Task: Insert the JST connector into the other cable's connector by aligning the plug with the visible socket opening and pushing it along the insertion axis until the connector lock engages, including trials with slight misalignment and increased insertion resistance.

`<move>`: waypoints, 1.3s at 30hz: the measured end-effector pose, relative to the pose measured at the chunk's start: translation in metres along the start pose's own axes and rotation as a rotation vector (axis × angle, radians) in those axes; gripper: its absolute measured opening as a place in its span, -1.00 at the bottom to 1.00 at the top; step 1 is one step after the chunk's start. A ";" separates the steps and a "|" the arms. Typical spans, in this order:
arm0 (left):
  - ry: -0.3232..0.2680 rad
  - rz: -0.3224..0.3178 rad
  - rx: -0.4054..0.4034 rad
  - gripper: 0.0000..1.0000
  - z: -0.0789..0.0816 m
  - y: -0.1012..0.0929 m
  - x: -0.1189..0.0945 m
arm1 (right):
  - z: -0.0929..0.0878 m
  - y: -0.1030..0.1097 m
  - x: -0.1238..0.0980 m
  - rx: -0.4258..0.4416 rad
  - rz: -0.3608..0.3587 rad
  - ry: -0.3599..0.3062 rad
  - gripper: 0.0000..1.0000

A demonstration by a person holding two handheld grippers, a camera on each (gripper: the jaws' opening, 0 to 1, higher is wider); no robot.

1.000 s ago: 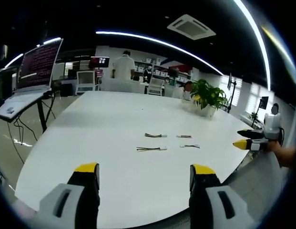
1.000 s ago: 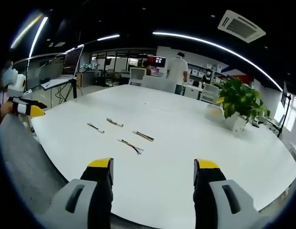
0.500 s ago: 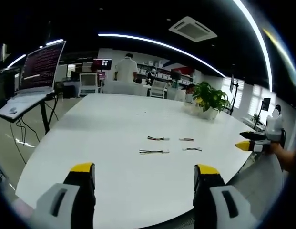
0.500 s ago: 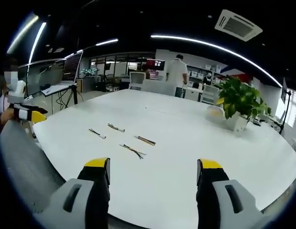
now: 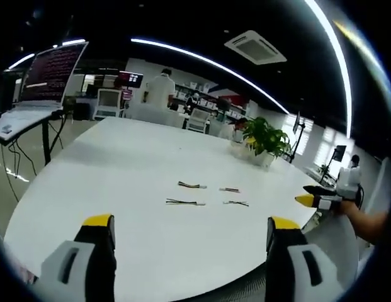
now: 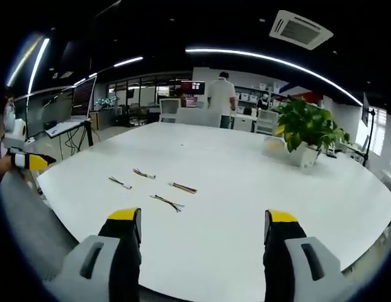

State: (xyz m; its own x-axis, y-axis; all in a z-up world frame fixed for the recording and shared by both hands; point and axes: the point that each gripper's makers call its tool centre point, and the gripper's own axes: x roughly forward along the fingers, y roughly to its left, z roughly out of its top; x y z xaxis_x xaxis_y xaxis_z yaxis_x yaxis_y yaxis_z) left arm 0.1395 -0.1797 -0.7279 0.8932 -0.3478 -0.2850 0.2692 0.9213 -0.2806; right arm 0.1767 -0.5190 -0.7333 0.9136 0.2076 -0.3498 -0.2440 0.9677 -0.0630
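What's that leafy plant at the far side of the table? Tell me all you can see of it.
The plant is a bushy green one with broad, glossy leaves, standing upright in a small white pot. The pot rests on the white table near its far edge, with a pale blurry object beside it that I cannot identify. Nothing else touches it; the little cables lie well apart from it, nearer the tongs. In the left gripper view it shows again, same pose.

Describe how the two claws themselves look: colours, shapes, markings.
Both match: the left claw and right claw each have two black jaws capped with yellow tips, set in light grey housings with a dark slot. Seen from the side, the tips taper to yellow points.
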 end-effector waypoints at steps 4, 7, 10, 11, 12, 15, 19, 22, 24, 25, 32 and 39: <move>-0.024 -0.059 -0.028 0.98 0.004 -0.008 0.002 | -0.001 -0.001 -0.001 0.017 -0.015 0.010 0.59; 0.051 -0.052 -0.009 0.98 -0.007 -0.008 0.004 | 0.000 0.001 -0.002 0.012 -0.015 0.011 0.59; 0.062 -0.075 0.034 0.98 -0.007 -0.010 0.006 | 0.003 0.007 -0.003 0.016 0.020 -0.005 0.64; 0.073 -0.098 0.023 0.98 -0.009 -0.013 0.007 | 0.004 0.007 -0.003 0.018 0.020 -0.010 0.65; 0.094 -0.096 -0.030 0.98 -0.011 -0.014 0.006 | 0.006 0.006 -0.003 0.021 0.015 -0.020 0.65; 0.051 -0.111 -0.054 0.98 -0.002 -0.013 0.003 | 0.007 0.004 -0.004 0.061 0.019 -0.029 0.65; 0.088 -0.098 -0.031 0.98 -0.002 -0.012 0.003 | 0.014 0.010 -0.006 0.117 0.071 -0.074 0.65; 0.081 -0.127 0.070 0.98 0.000 -0.015 0.008 | 0.017 0.011 -0.005 0.037 0.073 -0.090 0.67; 0.138 -0.135 0.097 0.98 -0.008 -0.016 0.011 | 0.017 0.014 -0.004 0.015 0.084 -0.088 0.63; 0.155 -0.145 0.085 0.98 -0.009 -0.017 0.014 | 0.017 0.016 -0.004 0.021 0.096 -0.082 0.59; 0.144 -0.165 0.119 0.98 0.003 -0.020 0.019 | 0.021 0.016 -0.005 0.049 0.125 -0.064 0.43; 0.226 -0.192 0.138 0.98 0.000 -0.021 0.024 | 0.036 0.011 -0.001 0.046 0.139 -0.056 0.43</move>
State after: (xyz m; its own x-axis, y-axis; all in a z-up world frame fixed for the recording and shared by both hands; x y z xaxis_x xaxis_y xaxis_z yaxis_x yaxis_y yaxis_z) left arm 0.1556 -0.2073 -0.7289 0.7226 -0.5334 -0.4397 0.4855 0.8444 -0.2263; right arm 0.1844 -0.5031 -0.6999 0.8893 0.3461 -0.2990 -0.3550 0.9345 0.0258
